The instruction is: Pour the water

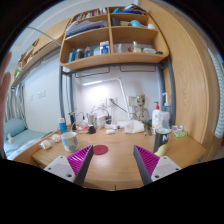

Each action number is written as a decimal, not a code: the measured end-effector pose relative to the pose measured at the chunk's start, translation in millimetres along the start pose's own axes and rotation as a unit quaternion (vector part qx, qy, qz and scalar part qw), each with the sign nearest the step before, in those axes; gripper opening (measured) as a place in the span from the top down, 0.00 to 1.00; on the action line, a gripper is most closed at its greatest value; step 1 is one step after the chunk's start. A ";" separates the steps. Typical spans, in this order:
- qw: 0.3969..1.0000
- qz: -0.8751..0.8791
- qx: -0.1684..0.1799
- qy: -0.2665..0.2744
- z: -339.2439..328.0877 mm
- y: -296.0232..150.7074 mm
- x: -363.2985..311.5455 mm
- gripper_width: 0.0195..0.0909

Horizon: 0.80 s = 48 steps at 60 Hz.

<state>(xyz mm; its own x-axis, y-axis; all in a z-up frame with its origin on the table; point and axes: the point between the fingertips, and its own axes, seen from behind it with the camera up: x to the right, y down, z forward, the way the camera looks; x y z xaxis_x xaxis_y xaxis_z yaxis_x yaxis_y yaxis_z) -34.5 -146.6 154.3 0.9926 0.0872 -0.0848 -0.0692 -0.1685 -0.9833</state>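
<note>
My gripper (pixel 113 165) is open above a wooden desk (pixel 115 170), and only bare wood lies between its magenta pads (pixel 82 163). A round magenta coaster (pixel 99 150) lies just ahead of the left finger. Left of it stands a clear cup (pixel 69 142). A dark cup (pixel 161 148) stands beyond the right finger. No bottle or jug of water is clearly told apart among the items at the desk's back.
Clutter lines the back of the desk: bottles (pixel 158 118), boxes and small items under a lit shelf. A wooden shelf unit (pixel 110 40) with jars hangs above. A bed (pixel 20 135) sits at the left. A wooden panel (pixel 195 80) rises at the right.
</note>
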 end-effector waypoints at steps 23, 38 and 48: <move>0.995 0.011 0.024 0.099 -4.0 68.2 186.0 0.12; 0.995 -0.013 0.042 0.093 58.8 41.6 207.5 0.13; 0.994 -0.024 0.043 0.095 82.3 35.4 215.8 0.49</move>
<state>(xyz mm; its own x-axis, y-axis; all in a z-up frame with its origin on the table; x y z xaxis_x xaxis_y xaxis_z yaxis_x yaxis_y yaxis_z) 169.1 -52.9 88.0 0.9953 -0.0962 -0.0134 -0.0215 -0.0837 -0.9963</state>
